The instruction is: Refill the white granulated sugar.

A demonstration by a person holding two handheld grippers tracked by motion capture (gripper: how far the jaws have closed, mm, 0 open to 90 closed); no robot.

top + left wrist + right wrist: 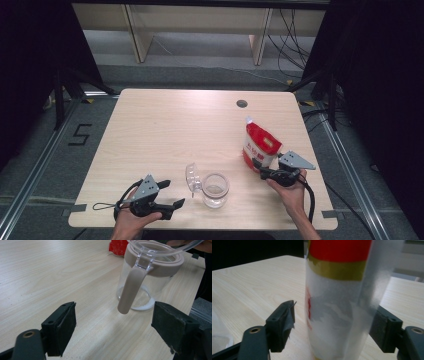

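A red and white pouch (260, 142) with a white spout stands upright on the table's right side. My right gripper (261, 169) reaches in at its lower part, with the pouch (337, 302) between its jaws. The left pad (287, 317) stands a small gap off the pouch, so the right gripper (334, 327) is open. A clear glass jar (215, 190) with a tan collar stands near the front middle, its clear lid (192, 177) flipped open to the left. My left gripper (172, 193) lies open just left of it. In the left gripper view the jar (145, 290) and its tan strap (130, 292) stand ahead of the open left gripper (113, 325).
The light wooden table (150, 130) has a round cable hole (242, 104) near its far right edge. Dark curtains hang on both sides, and cables lie on the floor beyond the table.
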